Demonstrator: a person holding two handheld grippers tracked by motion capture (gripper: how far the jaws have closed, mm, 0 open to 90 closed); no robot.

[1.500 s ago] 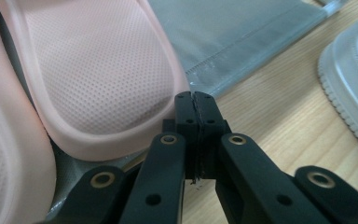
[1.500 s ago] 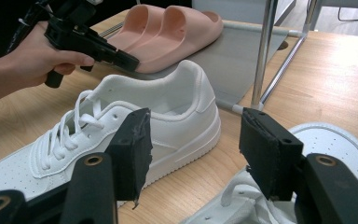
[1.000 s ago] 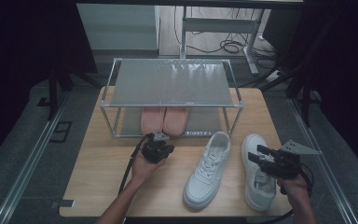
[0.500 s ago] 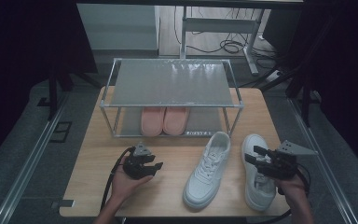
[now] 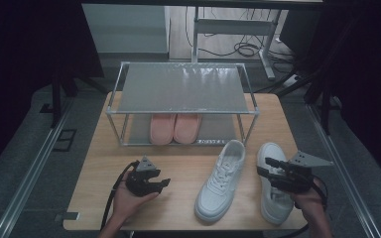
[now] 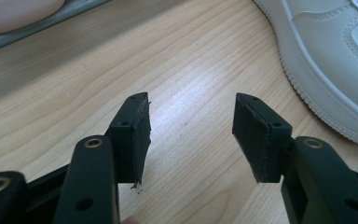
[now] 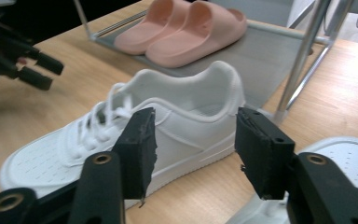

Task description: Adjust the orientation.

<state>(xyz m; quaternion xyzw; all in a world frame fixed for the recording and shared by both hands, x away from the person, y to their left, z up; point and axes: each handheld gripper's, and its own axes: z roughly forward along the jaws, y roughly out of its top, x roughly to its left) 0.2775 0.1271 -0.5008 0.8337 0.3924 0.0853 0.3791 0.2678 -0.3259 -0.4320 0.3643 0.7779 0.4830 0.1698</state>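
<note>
Pale wooden counter (image 5: 178,163), metal two-tier rack (image 5: 183,89) behind. Left gripper (image 5: 164,182) jaws just opening, empty. Right gripper (image 5: 266,166) wide, closing slightly, empty, facing white lace-up sneaker (image 5: 222,179) mid-counter. Square your jaws on heel collar before clamping.

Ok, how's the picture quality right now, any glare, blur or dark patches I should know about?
High view: soft and dim, dark surroundings, table evenly lit. Left gripper view: bright sheen on the wood between the open left tongs, white sneaker crisp. Right gripper view: right tongs blurred up close, pink slippers slightly soft.
</note>
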